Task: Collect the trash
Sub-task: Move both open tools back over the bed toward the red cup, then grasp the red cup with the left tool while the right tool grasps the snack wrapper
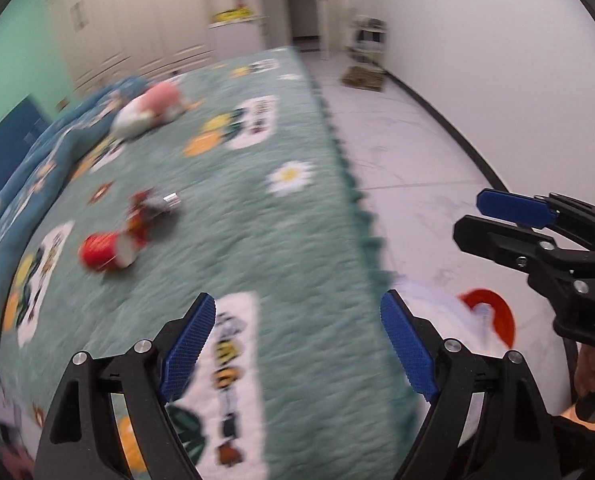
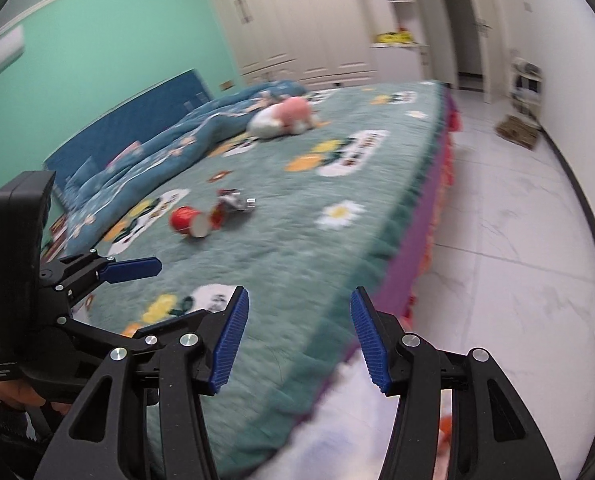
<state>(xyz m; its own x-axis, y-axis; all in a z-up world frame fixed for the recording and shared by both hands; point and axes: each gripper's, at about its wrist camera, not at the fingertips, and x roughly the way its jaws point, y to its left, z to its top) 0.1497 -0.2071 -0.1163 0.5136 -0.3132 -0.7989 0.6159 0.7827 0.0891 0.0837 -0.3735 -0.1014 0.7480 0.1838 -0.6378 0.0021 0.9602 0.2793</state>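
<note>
Two pairs of black tongs with blue ribbed pads hang over the near edge of a wide bed [image 2: 337, 264] covered in a teal plush blanket printed with daisies and cartoon patches. The left tongs [image 1: 297, 344] stand spread wide with nothing between the pads; the right tongs [image 2: 299, 340] are also parted and empty.

Ahead of both tongs, well apart from them on the blanket, lies the trash: a red paper cup [image 2: 189, 222] tipped on its side, and just beyond it a crumpled red-and-silver wrapper [image 2: 231, 202], the two close together or touching; blur keeps that unclear.

Farther off rest a pink-and-white plush toy [image 2: 283, 120] and a rumpled blue floral quilt [image 2: 169, 148] against a dark blue headboard [image 2: 137, 114]. A mint-green wall [image 2: 109, 48], cream wardrobes [image 2: 297, 20] and a white tiled floor [image 2: 517, 240] to the right of the tongs close the room.

Below the right-hand pad of the left tongs, a white bag or bin with a red ring [image 1: 493, 312] is smeared by motion and half cut off. A hand is only partly seen at the frame's edge.
</note>
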